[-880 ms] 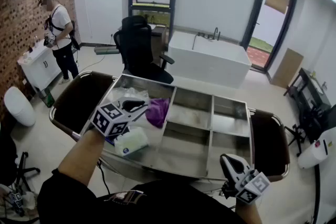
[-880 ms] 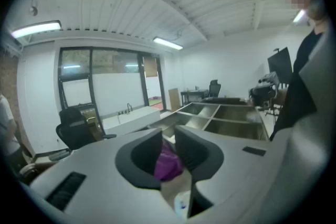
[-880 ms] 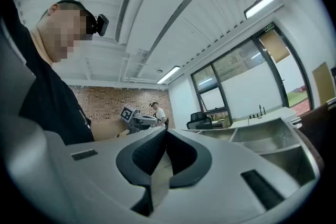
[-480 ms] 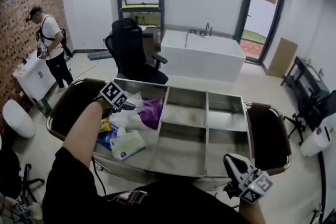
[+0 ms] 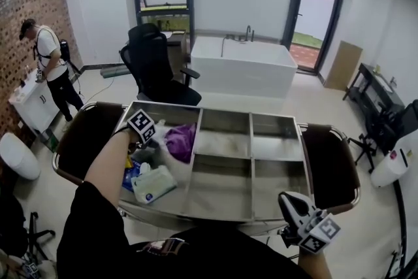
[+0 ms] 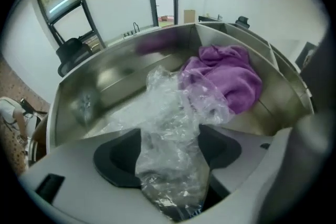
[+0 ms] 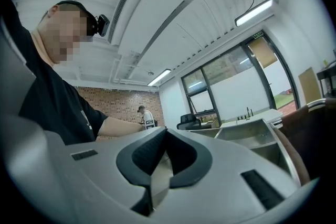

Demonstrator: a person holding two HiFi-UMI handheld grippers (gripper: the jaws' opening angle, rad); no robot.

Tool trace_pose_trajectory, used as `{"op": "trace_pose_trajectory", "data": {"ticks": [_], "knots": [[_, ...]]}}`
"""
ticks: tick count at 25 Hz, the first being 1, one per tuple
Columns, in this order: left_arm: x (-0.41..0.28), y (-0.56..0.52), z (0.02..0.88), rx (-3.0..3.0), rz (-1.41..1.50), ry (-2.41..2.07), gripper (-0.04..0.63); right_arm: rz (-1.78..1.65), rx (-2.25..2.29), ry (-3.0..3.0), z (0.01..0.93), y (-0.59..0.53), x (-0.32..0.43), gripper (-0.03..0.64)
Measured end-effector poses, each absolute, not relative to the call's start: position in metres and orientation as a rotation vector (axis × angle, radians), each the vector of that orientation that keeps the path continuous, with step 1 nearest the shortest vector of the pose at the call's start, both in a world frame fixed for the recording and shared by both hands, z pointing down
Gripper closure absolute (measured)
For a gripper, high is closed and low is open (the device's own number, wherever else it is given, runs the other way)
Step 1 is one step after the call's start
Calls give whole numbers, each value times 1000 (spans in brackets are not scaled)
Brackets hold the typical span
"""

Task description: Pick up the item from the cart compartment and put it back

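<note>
My left gripper (image 5: 152,144) reaches down into the steel cart's (image 5: 215,213) left compartment. A crumpled clear plastic bag (image 6: 169,128) lies between its jaws, which stand wide apart; the left gripper (image 6: 170,162) does not squeeze it. Just beyond the bag a purple cloth (image 6: 227,77) is heaped against the divider; it also shows in the head view as the purple cloth (image 5: 177,139). My right gripper (image 5: 287,200) hangs below the cart's front right corner. In its own view the right gripper (image 7: 163,153) is shut with nothing in it.
A white wipes pack (image 5: 153,183) and a blue and yellow packet (image 5: 129,170) lie in the same compartment. The other compartments (image 5: 225,176) hold nothing. Dark trays (image 5: 332,163) flank the cart. A black office chair (image 5: 153,65), a white bathtub (image 5: 243,65) and a person (image 5: 46,59) stand beyond.
My left gripper has moved from above the near part of the left compartment forward and down into it, beside the purple cloth. The right gripper has stayed put.
</note>
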State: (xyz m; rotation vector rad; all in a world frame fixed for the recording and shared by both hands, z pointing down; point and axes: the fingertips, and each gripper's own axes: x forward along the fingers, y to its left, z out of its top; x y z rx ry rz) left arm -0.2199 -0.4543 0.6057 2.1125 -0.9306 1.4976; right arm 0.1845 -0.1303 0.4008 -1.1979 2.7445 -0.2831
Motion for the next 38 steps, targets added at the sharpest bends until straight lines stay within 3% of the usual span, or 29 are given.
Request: {"op": "trace_pose_trajectory", "data": {"ticks": [1, 3, 5, 8, 14, 23, 30, 38], "knots": [[-220, -454, 605, 2117, 1473, -941, 288, -282, -1196, 2748, 401, -131, 184, 626], [-225, -455, 601, 2135, 1501, -998, 507, -283, -1184, 2754, 398, -131, 180, 625], [-227, -455, 590, 2187, 1527, -1049, 558, -283, -1170, 2762, 397, -133, 177, 626], [-210, -450, 536, 2382, 1303, -1139, 574, -266, -1147, 2775, 398, -136, 175, 625], [-133, -346, 395, 2869, 512, -1005, 577, -239, -1097, 2788, 395, -143, 164, 626], [-28, -200, 402, 2881, -131, -596, 584, -241, -1007, 2831, 394, -147, 142, 626], [-30, -190, 405, 2802, -313, -598, 597, -248, -1006, 2848, 398, -147, 142, 626], [-28, -189, 397, 2806, -313, -564, 600, -278, -964, 2816, 386, -142, 137, 626]]}}
